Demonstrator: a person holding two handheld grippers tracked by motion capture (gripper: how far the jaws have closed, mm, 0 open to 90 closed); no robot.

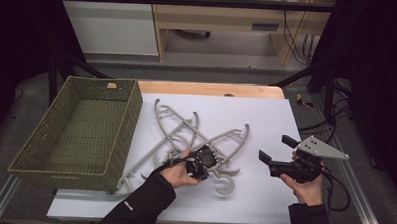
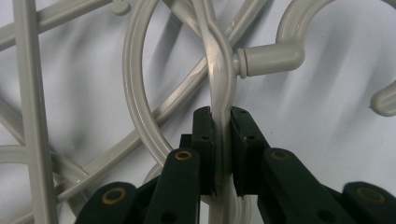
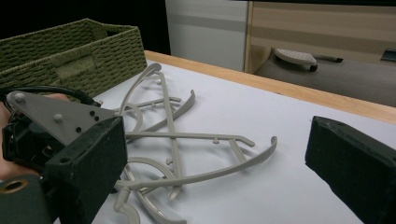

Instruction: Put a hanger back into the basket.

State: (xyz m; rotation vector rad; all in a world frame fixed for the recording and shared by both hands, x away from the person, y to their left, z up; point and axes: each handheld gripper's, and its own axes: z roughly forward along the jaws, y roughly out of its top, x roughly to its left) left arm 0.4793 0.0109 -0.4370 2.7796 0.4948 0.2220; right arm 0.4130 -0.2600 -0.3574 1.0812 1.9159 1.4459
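Grey plastic coat hangers (image 1: 195,137) lie tangled in a heap on the white table sheet (image 1: 263,194), just right of the woven green basket (image 1: 81,130), and the work in hand seems to be lifting one out of the pile. The left gripper (image 2: 222,154) is clamped on a thin twisted bar of one hanger (image 2: 219,70), its pads pressing both sides just below the neck where the hook (image 2: 285,32) branches off; that is a sensible hold, since the bar is narrow enough to pinch and near the hanger's balance. In the high view the left gripper (image 1: 200,162) sits over the near end of the heap, right of the basket. Which hanger it holds is hard to tell, because the arms cross. The right gripper (image 1: 275,153) hangs further right of the basket, beyond the heap, its jaws spread wide on nothing, probably waiting to steady the pile.
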